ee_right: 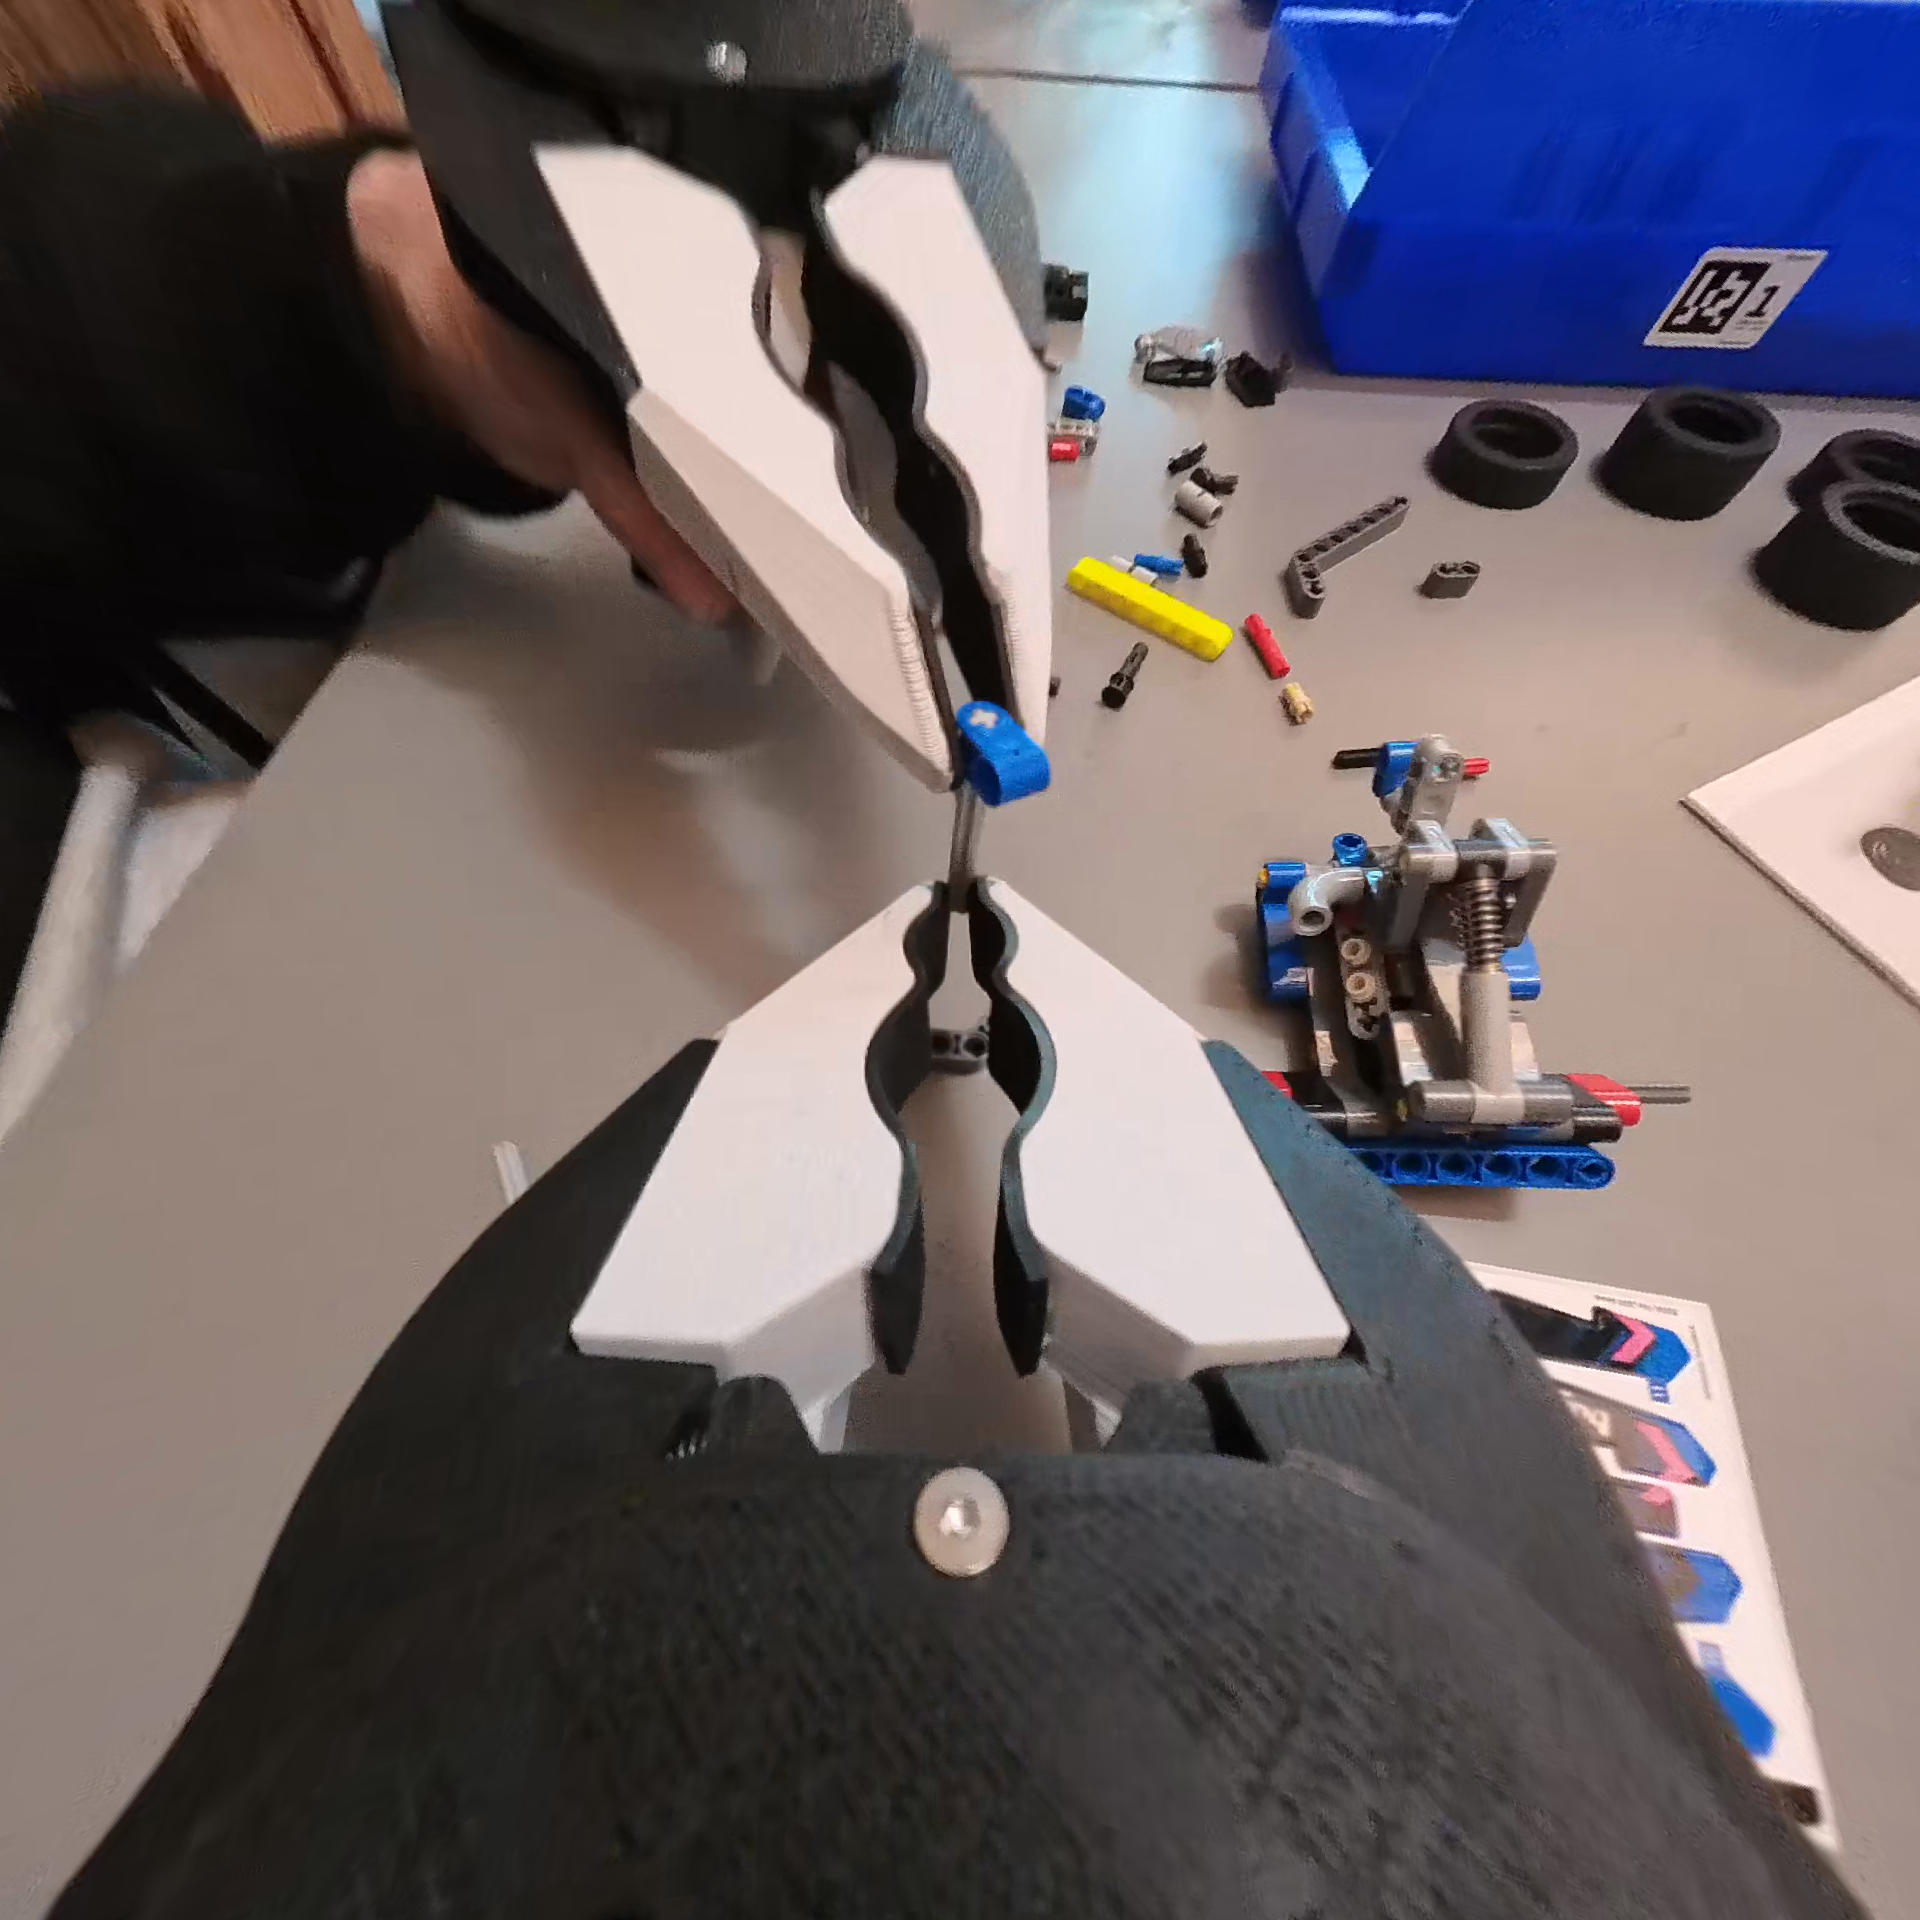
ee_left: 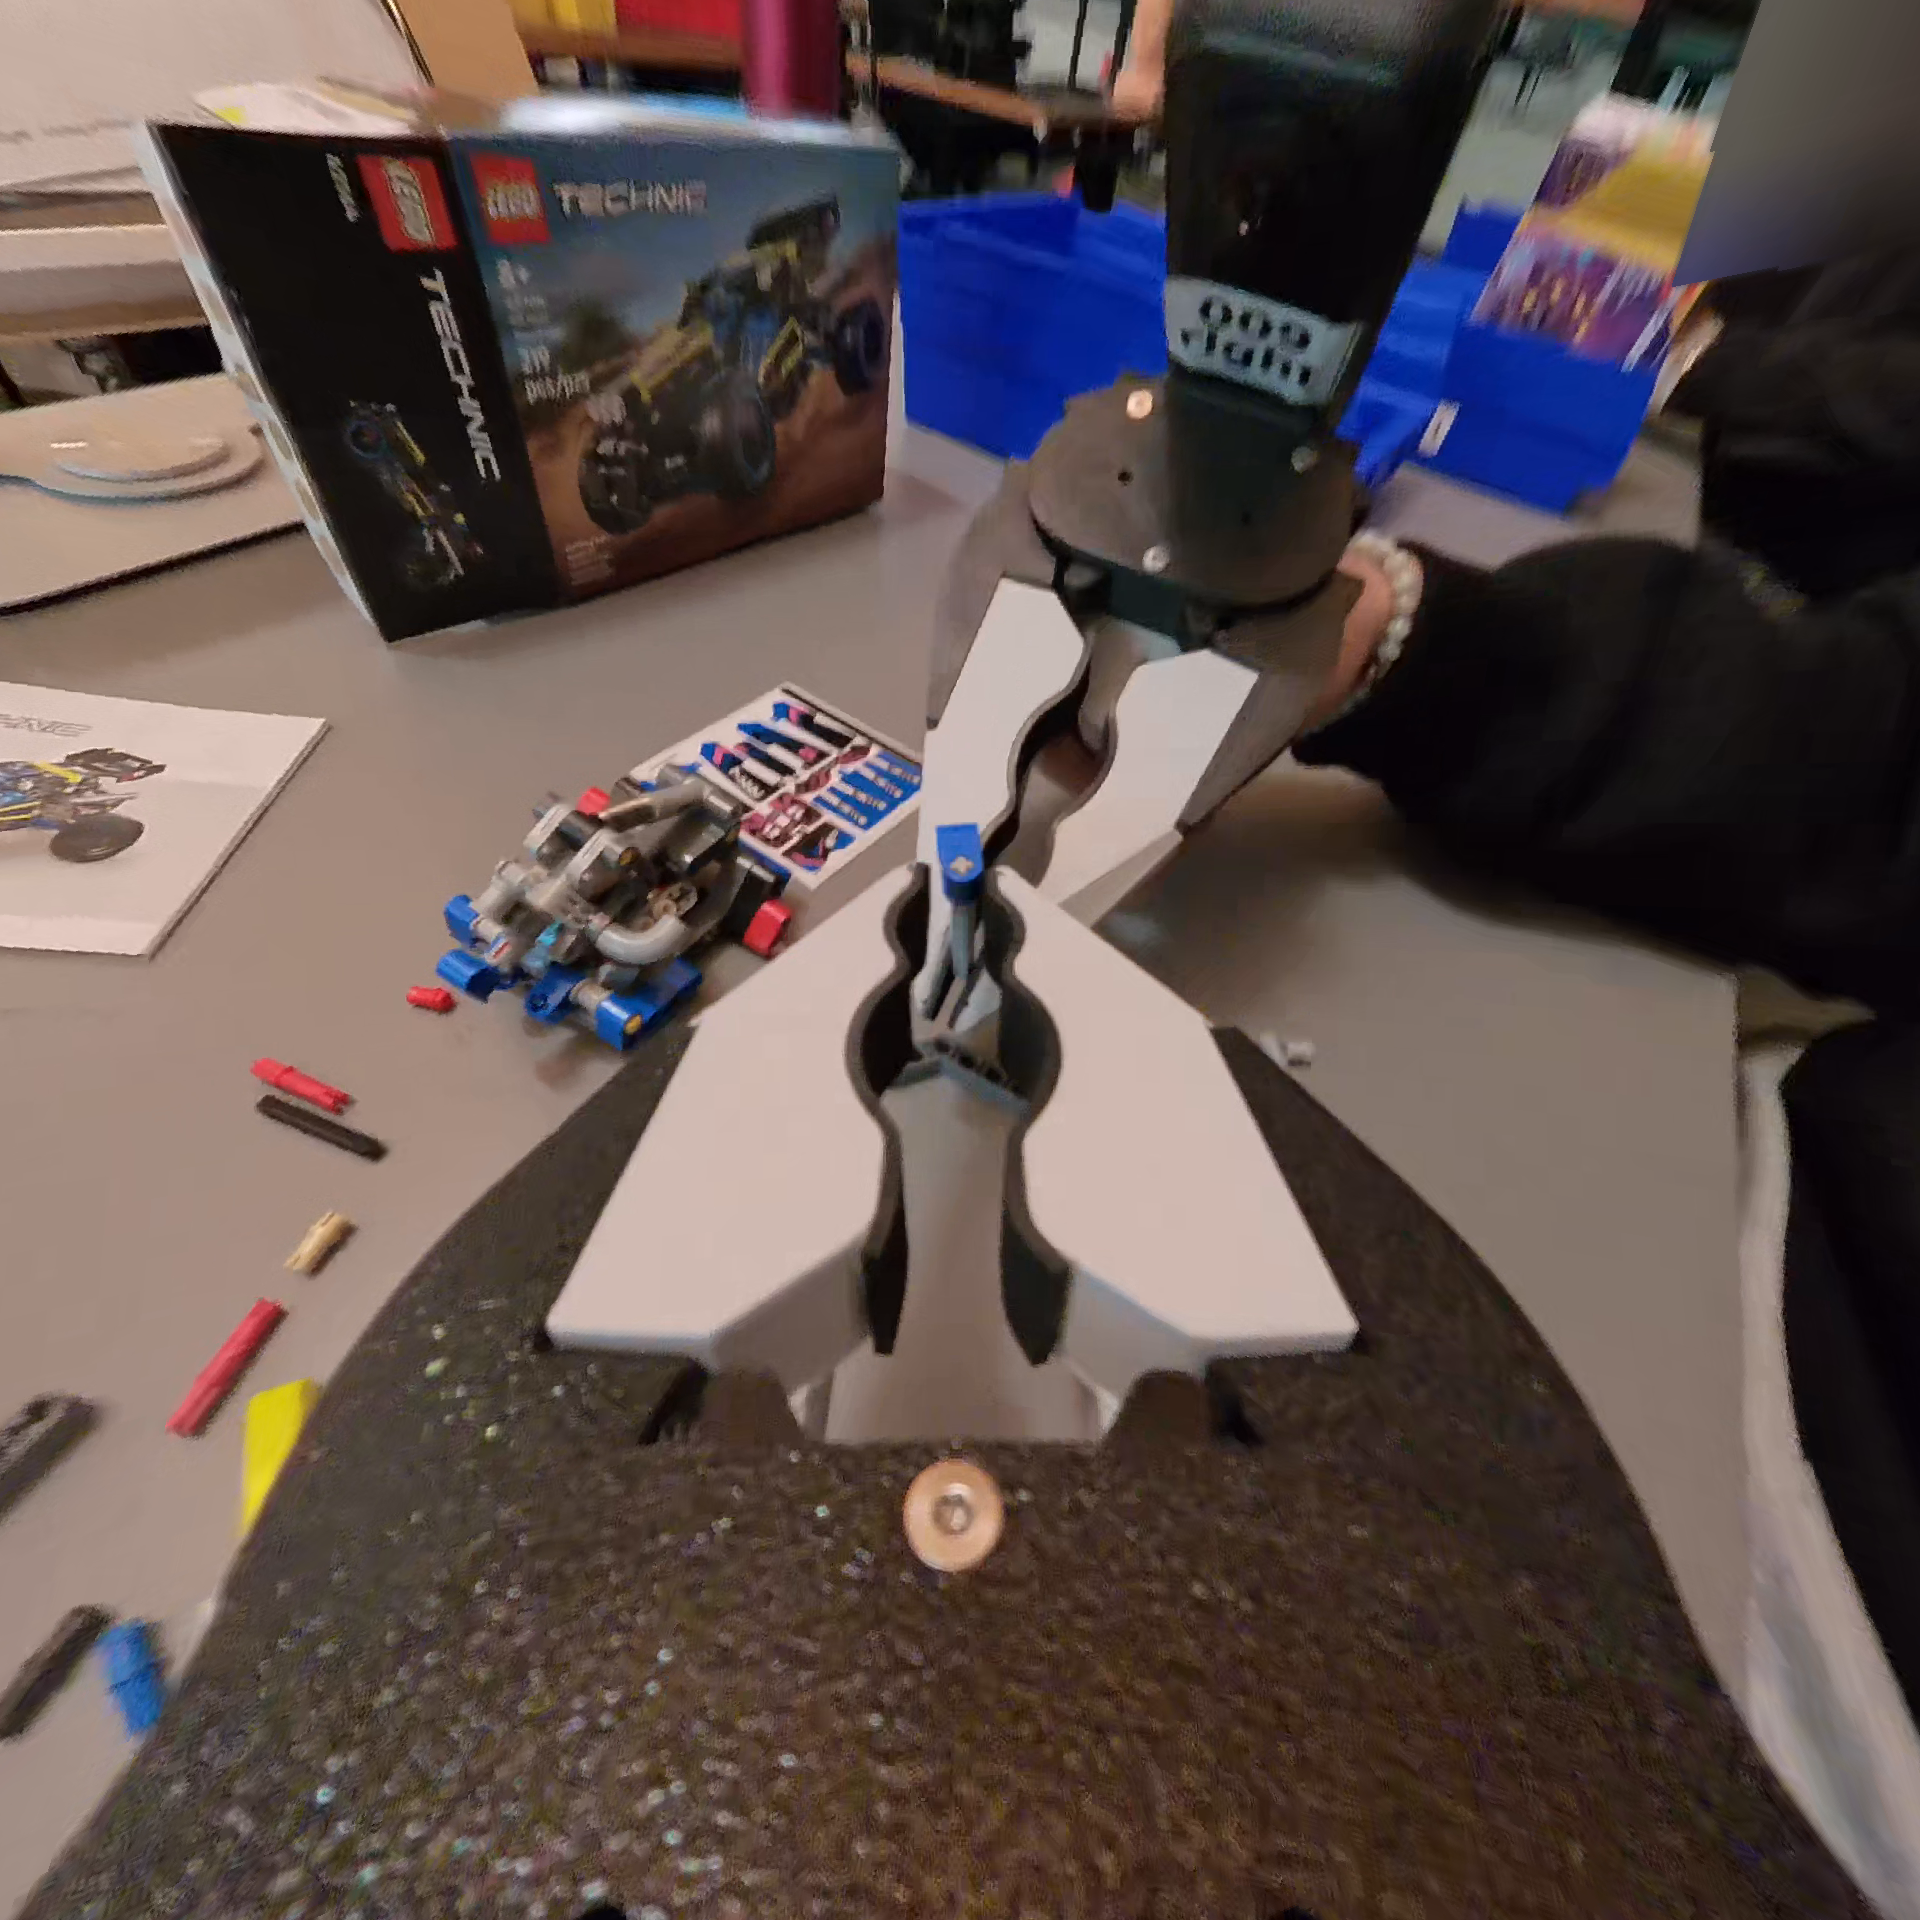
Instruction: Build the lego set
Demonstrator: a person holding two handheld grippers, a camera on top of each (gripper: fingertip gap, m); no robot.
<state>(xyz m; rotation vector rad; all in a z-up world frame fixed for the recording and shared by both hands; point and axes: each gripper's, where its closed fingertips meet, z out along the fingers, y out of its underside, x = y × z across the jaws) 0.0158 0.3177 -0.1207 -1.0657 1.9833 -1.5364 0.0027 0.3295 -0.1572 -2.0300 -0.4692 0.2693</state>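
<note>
Above the counter (ee_right: 520, 935), near the half-built car (ee_right: 1455, 997), a sub-assembly step is in hand: fitting the blue connector (ee_right: 1000, 753) onto the grey axle (ee_right: 964, 831). Left tongs (ee_left: 951, 914) are nearly closed on a grey piece carrying the axle. Right tongs (ee_right: 961, 899) are pinched narrow on the axle below the connector. Next, I'd judge: push the connector straight along the axle, keeping both grips aligned.
</note>
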